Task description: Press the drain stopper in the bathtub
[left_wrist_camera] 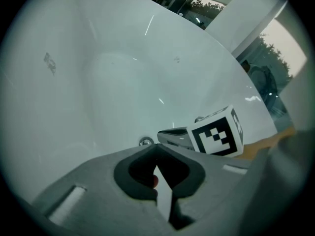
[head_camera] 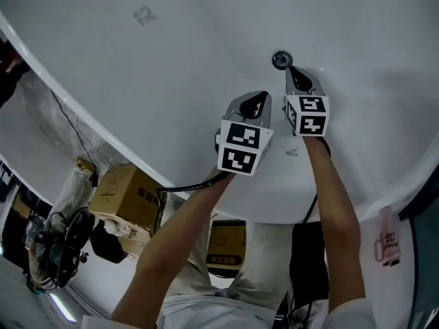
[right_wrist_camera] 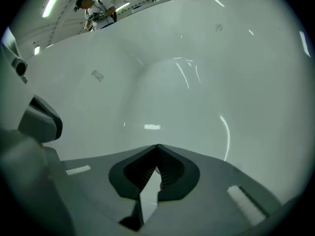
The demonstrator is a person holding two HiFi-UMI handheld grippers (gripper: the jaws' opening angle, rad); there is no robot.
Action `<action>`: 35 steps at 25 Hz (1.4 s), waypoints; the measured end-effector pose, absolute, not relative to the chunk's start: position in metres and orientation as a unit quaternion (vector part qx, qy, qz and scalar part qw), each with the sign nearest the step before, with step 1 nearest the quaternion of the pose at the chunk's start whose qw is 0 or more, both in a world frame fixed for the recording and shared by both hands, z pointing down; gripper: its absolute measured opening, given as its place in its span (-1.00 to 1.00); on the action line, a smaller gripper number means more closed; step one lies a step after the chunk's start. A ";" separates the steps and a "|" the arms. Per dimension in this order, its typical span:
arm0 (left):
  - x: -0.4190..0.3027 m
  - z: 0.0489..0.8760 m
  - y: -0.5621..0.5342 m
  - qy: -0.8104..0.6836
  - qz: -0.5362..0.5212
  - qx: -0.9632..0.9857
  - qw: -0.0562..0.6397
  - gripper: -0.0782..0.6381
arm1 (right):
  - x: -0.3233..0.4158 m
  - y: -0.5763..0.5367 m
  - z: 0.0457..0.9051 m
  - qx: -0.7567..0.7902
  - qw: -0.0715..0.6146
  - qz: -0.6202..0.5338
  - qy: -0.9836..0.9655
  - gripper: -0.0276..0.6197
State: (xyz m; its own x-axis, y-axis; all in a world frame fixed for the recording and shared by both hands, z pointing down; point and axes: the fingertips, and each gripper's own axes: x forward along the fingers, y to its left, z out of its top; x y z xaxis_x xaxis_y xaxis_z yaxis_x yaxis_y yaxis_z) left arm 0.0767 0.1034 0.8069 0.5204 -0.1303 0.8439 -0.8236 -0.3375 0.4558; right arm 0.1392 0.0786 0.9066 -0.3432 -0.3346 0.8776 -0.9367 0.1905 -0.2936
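The round dark drain stopper [head_camera: 281, 60] sits in the floor of the white bathtub [head_camera: 171, 60]. My right gripper [head_camera: 290, 68] is shut with nothing in it, and its tip is right beside the stopper's near right edge; I cannot tell if they touch. In the right gripper view the shut jaws [right_wrist_camera: 157, 146] point at bare tub wall and the stopper is hidden. My left gripper [head_camera: 259, 96] hangs shut and empty a little nearer and to the left. In the left gripper view the stopper [left_wrist_camera: 145, 141] shows just past the closed tips [left_wrist_camera: 157, 145], beside the right gripper [left_wrist_camera: 216, 134].
A pink bottle [head_camera: 388, 237] stands on the tub rim at the right. Outside the tub, at the left, are a cardboard box [head_camera: 127, 201], a fan [head_camera: 58, 245] and cables. A faint mark [head_camera: 144, 14] is on the tub's far wall. A person [right_wrist_camera: 93, 11] stands beyond the tub.
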 end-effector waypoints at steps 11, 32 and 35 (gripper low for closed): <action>0.082 0.858 0.112 -0.324 0.374 0.717 0.490 -0.78 | 0.138 0.082 0.959 0.438 0.371 0.459 -0.678 -0.93; 0.079 0.878 0.098 -0.340 0.381 0.703 0.495 -0.78 | 0.140 0.093 1.011 0.447 0.436 0.500 -0.600 -0.90; 0.073 0.869 0.091 -0.348 0.378 0.703 0.491 -0.78 | 0.139 0.093 1.003 0.447 0.422 0.511 -0.601 -0.90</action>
State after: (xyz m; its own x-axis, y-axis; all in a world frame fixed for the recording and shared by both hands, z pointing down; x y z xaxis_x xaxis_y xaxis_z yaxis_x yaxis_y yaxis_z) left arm 0.0731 0.0908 0.8686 0.4721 -0.1174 0.8737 -0.8607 -0.2756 0.4280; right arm 0.1389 0.0929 1.0033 -0.2442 -0.1043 0.9641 -0.9684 0.0782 -0.2368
